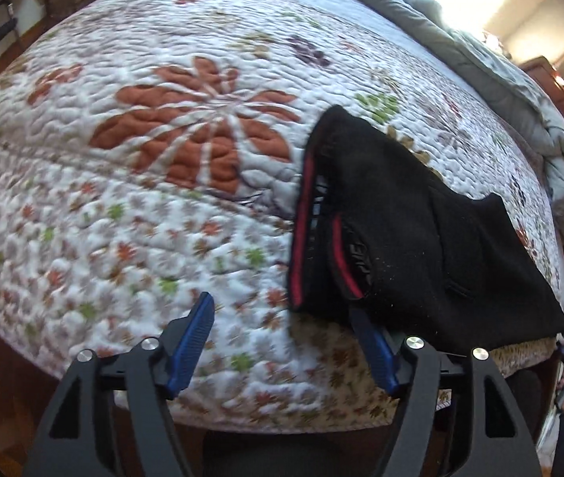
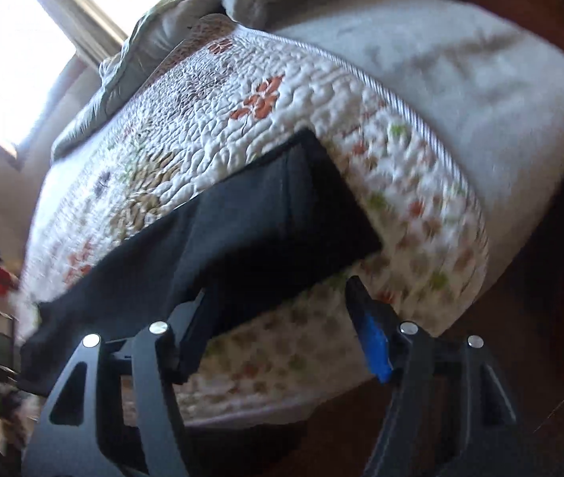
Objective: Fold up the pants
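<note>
Blue-padded fingers (image 1: 192, 342) of my left gripper (image 1: 282, 320) stand spread above the near edge of the floral quilt (image 1: 142, 206), nothing pinched between them. Just to their right lie the black pants (image 1: 393, 230), waistband with its red trim toward the left, cloth running right along the bed's near edge. My right gripper (image 2: 278, 298) is spread too, hovering at the pants (image 2: 266, 218) hem, gripping nothing. A grey duvet (image 2: 154, 39) is bunched at the far end.
</note>
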Tool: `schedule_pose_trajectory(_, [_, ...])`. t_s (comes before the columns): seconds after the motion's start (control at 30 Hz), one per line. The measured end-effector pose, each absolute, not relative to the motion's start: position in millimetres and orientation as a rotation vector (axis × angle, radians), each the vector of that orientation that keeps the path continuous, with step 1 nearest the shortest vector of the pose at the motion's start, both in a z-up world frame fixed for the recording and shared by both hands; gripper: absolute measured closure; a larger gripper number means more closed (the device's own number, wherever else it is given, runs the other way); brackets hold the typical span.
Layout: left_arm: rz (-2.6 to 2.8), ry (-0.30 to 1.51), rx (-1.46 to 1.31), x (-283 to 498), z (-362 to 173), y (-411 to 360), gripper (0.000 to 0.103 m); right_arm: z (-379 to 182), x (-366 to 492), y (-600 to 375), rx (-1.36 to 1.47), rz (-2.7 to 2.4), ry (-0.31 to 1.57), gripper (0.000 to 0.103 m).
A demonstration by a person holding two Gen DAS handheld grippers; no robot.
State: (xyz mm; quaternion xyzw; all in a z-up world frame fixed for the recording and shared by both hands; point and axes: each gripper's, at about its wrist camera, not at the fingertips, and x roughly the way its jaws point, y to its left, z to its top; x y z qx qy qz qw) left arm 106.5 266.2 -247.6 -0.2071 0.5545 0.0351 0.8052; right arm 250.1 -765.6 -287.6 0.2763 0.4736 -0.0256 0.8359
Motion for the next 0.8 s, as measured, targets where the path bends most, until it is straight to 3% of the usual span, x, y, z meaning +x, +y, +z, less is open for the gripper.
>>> schedule_pose_trajectory(0.23, [0.016, 1.025, -0.717, 78.3, -223.1, 273.0, 0.015, -292.8, 224.5, -774.0, 0.980, 0.018, 0.876, 0.031])
schedule_pose_trajectory(0.3, [0.002, 0.996, -0.736, 81.5, -219.1, 266.9, 0.015, -295.1, 219.2, -778.0, 1.106, 0.013, 0.823, 0.026])
schedule_pose_trajectory(0.57, [0.035, 1.006, -0.813, 91.4, -243.8, 257.1, 0.016, -291.8, 217.0, -776.7, 1.148, 0.006, 0.807, 0.026])
schedule_pose_trajectory(0.6, [0.032, 1.009, -0.812, 93.2, -245.3, 255.8, 0.023, -294.3, 213.4, -779.9, 1.161, 0.004, 0.801, 0.026])
schedule_pose_trajectory(0.63, [0.019, 1.019, -0.816, 95.0, -246.8, 254.0, 0.051, -293.6, 212.1, -782.1, 1.181, -0.003, 0.790, 0.025])
schedule_pose_trajectory(0.73, [0.002, 1.069, -0.802, 103.2, -250.5, 245.8, 0.074, -288.9, 215.1, -790.3, 1.216, -0.002, 0.766, 0.023])
schedule_pose_trajectory(0.8, [0.002, 1.087, -0.789, 107.4, -251.1, 242.0, 0.075, -285.4, 221.2, -793.3, 1.209, -0.006, 0.770, 0.023])
